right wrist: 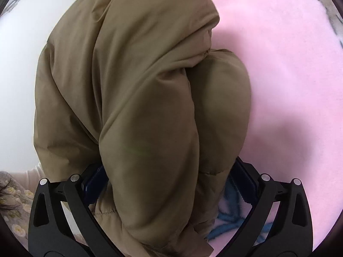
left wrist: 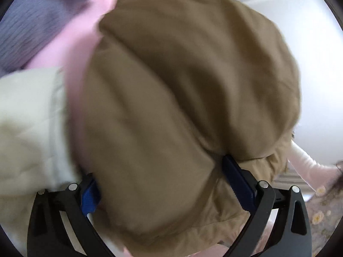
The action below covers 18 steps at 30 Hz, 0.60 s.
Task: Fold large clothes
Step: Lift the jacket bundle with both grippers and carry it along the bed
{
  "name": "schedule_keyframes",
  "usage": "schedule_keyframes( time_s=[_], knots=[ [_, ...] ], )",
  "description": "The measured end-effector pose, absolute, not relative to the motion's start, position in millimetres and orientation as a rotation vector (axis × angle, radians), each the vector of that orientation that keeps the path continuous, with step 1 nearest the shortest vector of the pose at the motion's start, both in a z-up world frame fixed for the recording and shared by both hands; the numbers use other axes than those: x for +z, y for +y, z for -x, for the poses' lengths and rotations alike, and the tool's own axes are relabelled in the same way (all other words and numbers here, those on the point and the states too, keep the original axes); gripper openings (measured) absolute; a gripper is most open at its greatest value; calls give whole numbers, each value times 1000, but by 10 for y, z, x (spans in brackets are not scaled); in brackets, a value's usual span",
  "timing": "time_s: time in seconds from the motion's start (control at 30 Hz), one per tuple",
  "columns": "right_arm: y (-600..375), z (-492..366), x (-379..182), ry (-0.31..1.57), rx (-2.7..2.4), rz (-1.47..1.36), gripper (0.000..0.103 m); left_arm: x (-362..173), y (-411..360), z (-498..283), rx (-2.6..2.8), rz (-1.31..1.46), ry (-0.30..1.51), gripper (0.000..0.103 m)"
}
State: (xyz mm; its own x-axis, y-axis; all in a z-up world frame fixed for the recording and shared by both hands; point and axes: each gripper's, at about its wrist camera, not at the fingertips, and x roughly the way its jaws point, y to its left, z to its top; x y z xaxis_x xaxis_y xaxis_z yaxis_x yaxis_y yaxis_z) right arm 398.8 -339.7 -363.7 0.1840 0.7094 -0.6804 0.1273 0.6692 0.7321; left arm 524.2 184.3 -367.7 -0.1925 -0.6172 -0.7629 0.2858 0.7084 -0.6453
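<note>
Jacket, tan and puffy, bunched over a pink blanket — both the left gripper and right gripper stand wide apart around its bulk.

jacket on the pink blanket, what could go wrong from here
1. The puffy jacket bulges between the right gripper's wide jaws; without a firm pinch, the fold may spring open.
2. The left gripper works right beside a cream garment, so it could snag or drag that too.
</note>
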Motion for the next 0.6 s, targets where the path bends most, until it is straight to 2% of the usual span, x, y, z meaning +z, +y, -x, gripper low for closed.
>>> schedule_keyframes(
  time_s=[0.07, 0.37, 0.6],
  knots=[
    [-3427, -4018, -3644, 1348, 468, -778, 95, -3706, 1808, -5301, -854, 290, 1564, 98],
    [-3487, -4153, -3723, 1352, 483, -790, 95, -4005, 1635, -5652, -876, 275, 1769, 99],
    [-3693, -4080, -3933, 1343, 527, -802, 96, -4084, 1391, -5602, -868, 207, 1742, 99]
  ],
)
